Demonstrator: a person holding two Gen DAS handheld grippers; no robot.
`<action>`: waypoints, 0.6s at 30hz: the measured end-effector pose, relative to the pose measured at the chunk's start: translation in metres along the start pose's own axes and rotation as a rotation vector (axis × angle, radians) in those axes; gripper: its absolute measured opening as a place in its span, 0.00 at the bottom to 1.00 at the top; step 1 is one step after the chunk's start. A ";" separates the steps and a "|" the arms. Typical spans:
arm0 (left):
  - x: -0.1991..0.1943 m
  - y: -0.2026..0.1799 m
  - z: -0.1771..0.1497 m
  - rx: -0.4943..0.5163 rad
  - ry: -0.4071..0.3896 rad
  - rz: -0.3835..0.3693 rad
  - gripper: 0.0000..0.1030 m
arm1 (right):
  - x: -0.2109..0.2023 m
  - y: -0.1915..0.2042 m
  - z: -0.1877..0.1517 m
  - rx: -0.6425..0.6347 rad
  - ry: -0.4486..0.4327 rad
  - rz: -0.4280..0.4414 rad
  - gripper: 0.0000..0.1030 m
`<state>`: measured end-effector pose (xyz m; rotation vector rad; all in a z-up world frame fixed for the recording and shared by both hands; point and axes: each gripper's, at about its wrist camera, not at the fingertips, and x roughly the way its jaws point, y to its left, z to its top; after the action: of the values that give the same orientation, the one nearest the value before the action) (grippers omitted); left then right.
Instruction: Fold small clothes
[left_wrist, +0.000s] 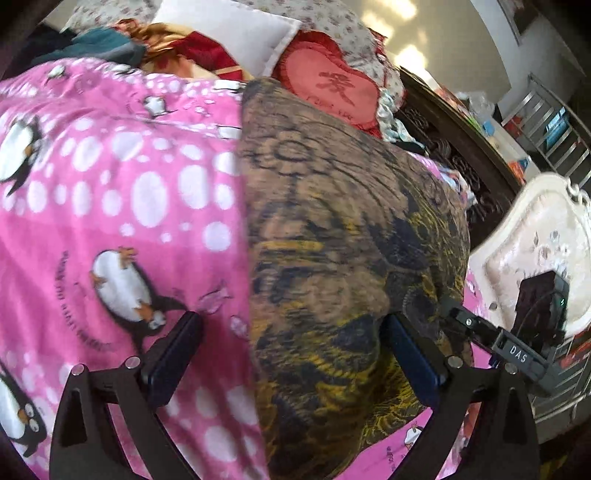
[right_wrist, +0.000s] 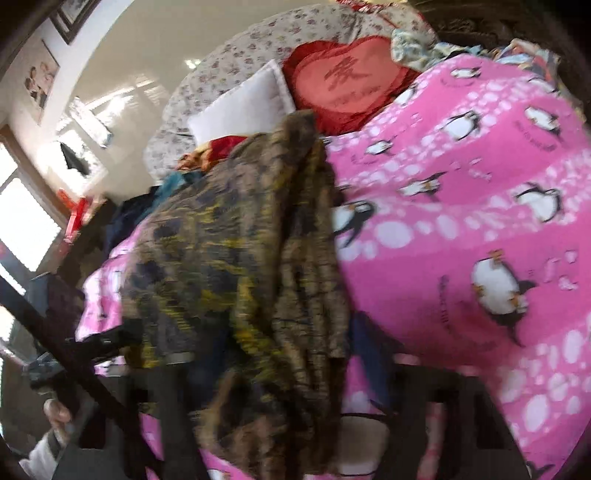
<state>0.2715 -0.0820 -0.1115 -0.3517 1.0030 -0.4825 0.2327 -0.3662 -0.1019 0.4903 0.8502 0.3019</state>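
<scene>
In the right wrist view the right hand-held gripper (right_wrist: 291, 417) was smeared by motion blur and largely buried under the brown-and-yellow garment (right_wrist: 236, 258), so its jaws' stance could not be read. That garment's lower end ran off the bottom edge. Beside the garment, the pink penguin blanket (right_wrist: 461, 229) was cut by the right edge. Left of the garment, a hand (right_wrist: 55, 410) showed only partly.
</scene>
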 end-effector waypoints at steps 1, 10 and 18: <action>0.002 -0.006 0.001 0.020 0.006 -0.015 0.69 | 0.001 0.003 -0.001 0.000 0.000 -0.008 0.46; -0.062 -0.034 0.005 0.105 -0.029 -0.026 0.28 | -0.036 0.045 0.001 -0.037 -0.018 0.016 0.25; -0.158 -0.013 -0.062 0.147 -0.020 0.053 0.28 | -0.071 0.112 -0.046 -0.122 0.053 0.146 0.25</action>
<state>0.1444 -0.0118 -0.0234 -0.1972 0.9495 -0.5005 0.1456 -0.2892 -0.0233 0.4329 0.8433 0.4998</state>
